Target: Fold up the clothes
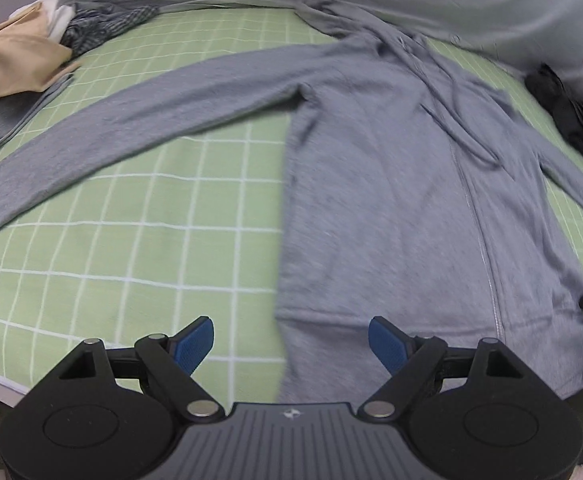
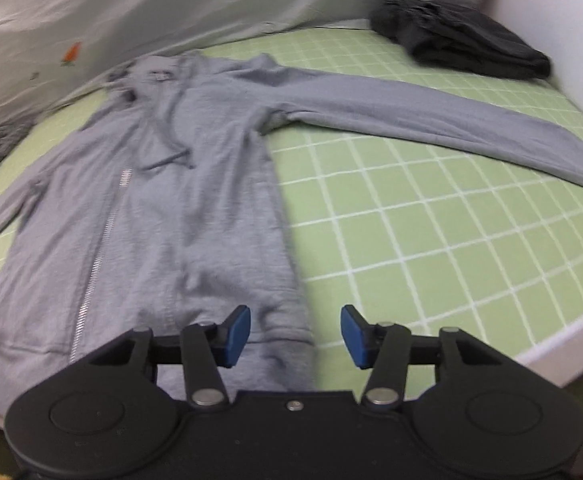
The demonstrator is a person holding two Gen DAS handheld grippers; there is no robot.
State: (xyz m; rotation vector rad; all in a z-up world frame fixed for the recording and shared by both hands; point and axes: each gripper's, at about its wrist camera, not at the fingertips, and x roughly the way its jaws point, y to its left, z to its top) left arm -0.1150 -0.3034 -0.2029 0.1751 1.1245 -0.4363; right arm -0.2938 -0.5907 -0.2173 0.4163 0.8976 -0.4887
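No readable text or numbers, small emblem on left tool (image 1: pixel 291 344) body, perhaps a logo

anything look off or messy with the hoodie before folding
Nothing much. The hoodie lies flat, zipped, sleeves spread on the green mat. Only the drawstrings trail crooked across the chest, and the hood bunches against the sheet.

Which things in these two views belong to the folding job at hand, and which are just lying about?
Part of the job:
- grey zip hoodie, spread flat with sleeves out
- left gripper, open, empty
- right gripper, open, empty

Lying about:
- beige garment
- checked garment
- dark clothes
- green grid mat underneath
- pale printed sheet behind
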